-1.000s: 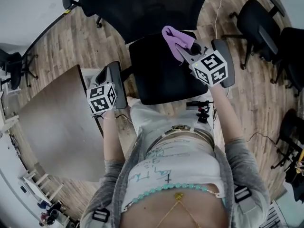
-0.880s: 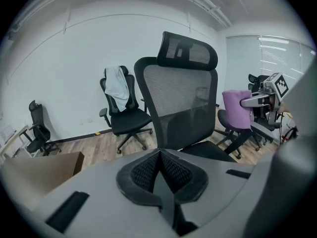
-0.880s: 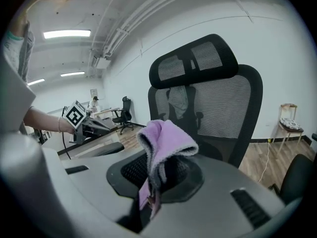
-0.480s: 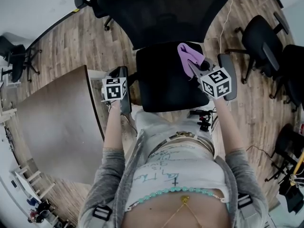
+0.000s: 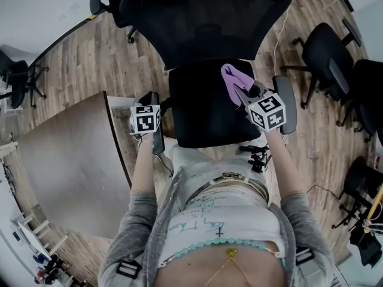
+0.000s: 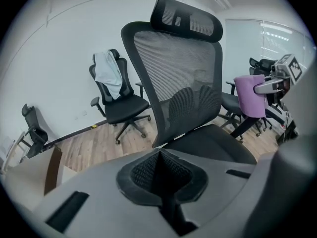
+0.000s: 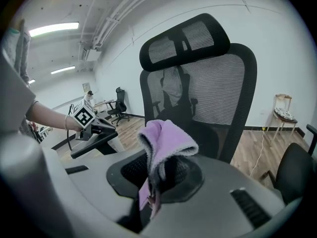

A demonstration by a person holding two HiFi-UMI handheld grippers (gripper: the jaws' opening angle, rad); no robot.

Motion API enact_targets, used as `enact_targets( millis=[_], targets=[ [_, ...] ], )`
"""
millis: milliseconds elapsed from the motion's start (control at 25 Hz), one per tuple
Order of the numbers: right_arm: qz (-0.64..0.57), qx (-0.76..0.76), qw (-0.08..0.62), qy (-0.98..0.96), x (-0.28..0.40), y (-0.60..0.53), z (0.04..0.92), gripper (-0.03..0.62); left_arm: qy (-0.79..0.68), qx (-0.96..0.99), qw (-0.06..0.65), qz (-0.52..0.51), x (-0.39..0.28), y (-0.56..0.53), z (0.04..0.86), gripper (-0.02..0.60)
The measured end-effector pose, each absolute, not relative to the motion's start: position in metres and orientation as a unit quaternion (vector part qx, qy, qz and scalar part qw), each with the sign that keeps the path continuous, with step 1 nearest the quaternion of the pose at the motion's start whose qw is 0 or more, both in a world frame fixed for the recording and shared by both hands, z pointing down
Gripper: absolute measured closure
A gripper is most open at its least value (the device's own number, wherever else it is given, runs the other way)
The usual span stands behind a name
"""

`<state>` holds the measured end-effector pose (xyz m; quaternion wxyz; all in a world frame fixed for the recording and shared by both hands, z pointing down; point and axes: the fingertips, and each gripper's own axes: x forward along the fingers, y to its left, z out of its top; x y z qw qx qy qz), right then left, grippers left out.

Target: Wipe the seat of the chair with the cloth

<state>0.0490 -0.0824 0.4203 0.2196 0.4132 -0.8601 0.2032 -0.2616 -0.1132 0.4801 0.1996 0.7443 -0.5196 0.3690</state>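
We hold the right gripper (image 5: 242, 91) with its jaws pinching a purple cloth (image 5: 231, 76). The cloth bunches up just ahead of the jaw tips and a fold hangs down between them (image 7: 166, 139). Below and ahead of this gripper lies the black seat (image 5: 200, 109) of the chair. From the left gripper view the cloth (image 6: 250, 95) seems to hang clear of the seat (image 6: 218, 145), not touching it. The mesh backrest (image 7: 213, 90) rises just beyond the cloth.

Our left gripper (image 5: 151, 102) has its jaws pressed together with nothing between them (image 6: 159, 157). It sits over the chair's left armrest (image 5: 158, 137), with the seat off to its right. The right armrest (image 5: 286, 94) lies just to the right of the right gripper. A wooden surface (image 5: 72, 154) lies to the left of the left gripper.
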Motion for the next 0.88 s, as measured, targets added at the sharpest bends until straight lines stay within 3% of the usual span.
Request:
enact_targets(
  millis=[360, 560, 880],
  targets=[
    [0.196, 0.379, 0.275, -0.861, 0.039, -0.114, 0.466, 0.546, -0.527, 0.751, 0.179, 0.356, -0.259, -0.113, 0.482, 0.571],
    [0.211, 0.363, 0.284, -0.862, 0.029, -0.129, 0.499, 0.546, -0.539, 0.747, 0.137, 0.365, -0.256, -0.115, 0.481, 0.571],
    [0.223, 0.345, 0.291, -0.864, 0.007, -0.138, 0.529, 0.546, -0.541, 0.746, 0.132, 0.365, -0.259, -0.115, 0.482, 0.571]
  ],
)
